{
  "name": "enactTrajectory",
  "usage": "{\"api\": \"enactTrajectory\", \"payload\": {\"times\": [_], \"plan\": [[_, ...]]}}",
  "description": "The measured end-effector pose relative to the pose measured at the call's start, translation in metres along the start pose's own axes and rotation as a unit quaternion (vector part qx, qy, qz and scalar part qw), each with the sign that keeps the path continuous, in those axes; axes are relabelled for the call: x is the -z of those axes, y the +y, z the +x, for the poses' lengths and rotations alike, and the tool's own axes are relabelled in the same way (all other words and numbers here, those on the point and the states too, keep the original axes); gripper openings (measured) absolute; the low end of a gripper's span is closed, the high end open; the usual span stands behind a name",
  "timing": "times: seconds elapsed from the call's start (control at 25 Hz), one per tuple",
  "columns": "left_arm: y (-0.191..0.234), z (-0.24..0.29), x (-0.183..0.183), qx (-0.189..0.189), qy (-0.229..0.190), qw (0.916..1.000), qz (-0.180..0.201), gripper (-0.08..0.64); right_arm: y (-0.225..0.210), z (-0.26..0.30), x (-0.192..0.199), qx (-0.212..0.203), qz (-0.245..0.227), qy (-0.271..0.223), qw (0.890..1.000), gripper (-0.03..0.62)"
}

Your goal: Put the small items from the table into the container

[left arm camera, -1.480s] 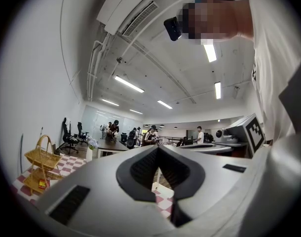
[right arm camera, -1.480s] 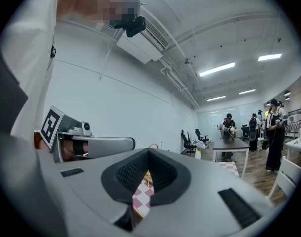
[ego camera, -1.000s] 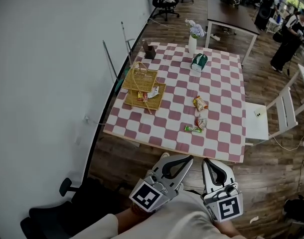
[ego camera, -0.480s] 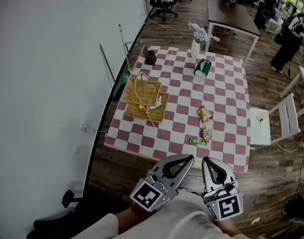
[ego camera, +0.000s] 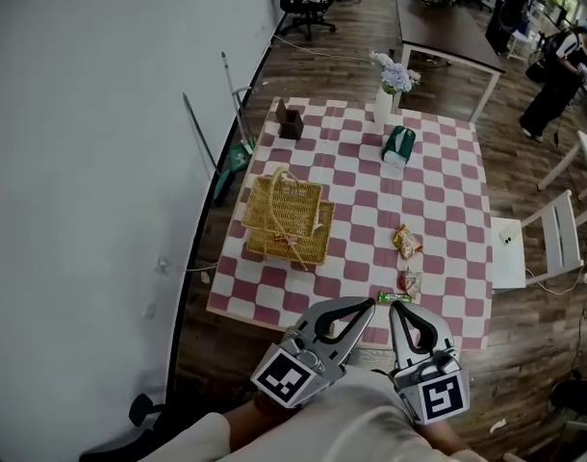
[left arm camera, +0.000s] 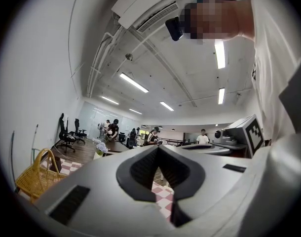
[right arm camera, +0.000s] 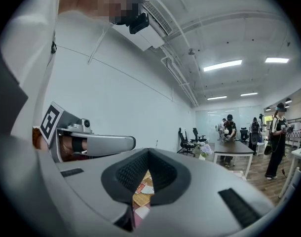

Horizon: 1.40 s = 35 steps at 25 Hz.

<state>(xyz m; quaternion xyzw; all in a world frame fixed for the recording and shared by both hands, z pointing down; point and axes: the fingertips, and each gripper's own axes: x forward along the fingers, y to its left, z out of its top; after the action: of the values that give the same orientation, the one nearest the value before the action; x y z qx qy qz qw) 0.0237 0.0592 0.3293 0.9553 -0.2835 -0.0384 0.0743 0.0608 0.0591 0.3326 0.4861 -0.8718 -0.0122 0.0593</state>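
The desk (ego camera: 370, 221), covered in a pink-and-white checked cloth, is seen lower and closer in the head view than a second ago. The strip of floor that was showing between its near edge and the tools is gone, and both tool tips are now laid over that edge at 6 o'clock.

The wicker basket (ego camera: 284, 218) is set at 9 o'clock on the desk, well apart from the loose snacks.

The left tool (ego camera: 368, 305) and the right tool (ego camera: 397, 309) are held level, side by side. Each is closed tip to tip with nothing gripped, unchanged from the earlier frames. Only a leaf-shaped gap is left behind the meeting tips.

A green tissue box (ego camera: 398, 145) is found at 1 o'clock, a vase (ego camera: 383, 104) of pale flowers at 12 o'clock, and a brown box (ego camera: 292, 121) at 11 o'clock.

The snacks are grouped at 5 o'clock. An orange packet (ego camera: 406, 243) is placed farthest in and a small packet (ego camera: 410, 282) nearer. A green bar (ego camera: 395, 297) is now seen just beside the right tool's tip, where earlier it was well clear of it.
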Motion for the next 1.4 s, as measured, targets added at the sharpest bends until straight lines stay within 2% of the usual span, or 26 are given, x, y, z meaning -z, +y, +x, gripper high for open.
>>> {"api": "enactTrajectory", "payload": {"times": [0.28,0.48,0.6,0.8,1.0,1.4], "plan": [[0.055,-0.007,-0.003,-0.003,0.006,1.0000,-0.001,0.026,0.004,0.051,-0.005,0.008,0.002,-0.013,1.000,0.019],[0.072,-0.008,-0.001,0.002,0.010,0.9999,-0.004,0.026,0.006,0.070,-0.002,0.009,0.003,-0.001,1.000,0.020],[0.073,-0.004,0.001,0.009,0.015,0.9998,-0.011,0.026,0.003,0.073,-0.002,0.016,0.005,-0.006,1.000,0.020],[0.068,0.006,0.001,0.018,0.017,0.9996,-0.012,0.026,-0.004,0.068,0.010,0.005,-0.018,0.023,1.000,0.020],[0.064,0.015,0.002,0.017,0.019,0.9996,-0.013,0.026,-0.015,0.063,0.006,0.005,-0.029,0.015,0.999,0.020],[0.047,0.036,0.009,0.022,0.027,0.9992,-0.019,0.026,-0.033,0.052,0.011,0.012,-0.015,0.020,1.000,0.020]]}}
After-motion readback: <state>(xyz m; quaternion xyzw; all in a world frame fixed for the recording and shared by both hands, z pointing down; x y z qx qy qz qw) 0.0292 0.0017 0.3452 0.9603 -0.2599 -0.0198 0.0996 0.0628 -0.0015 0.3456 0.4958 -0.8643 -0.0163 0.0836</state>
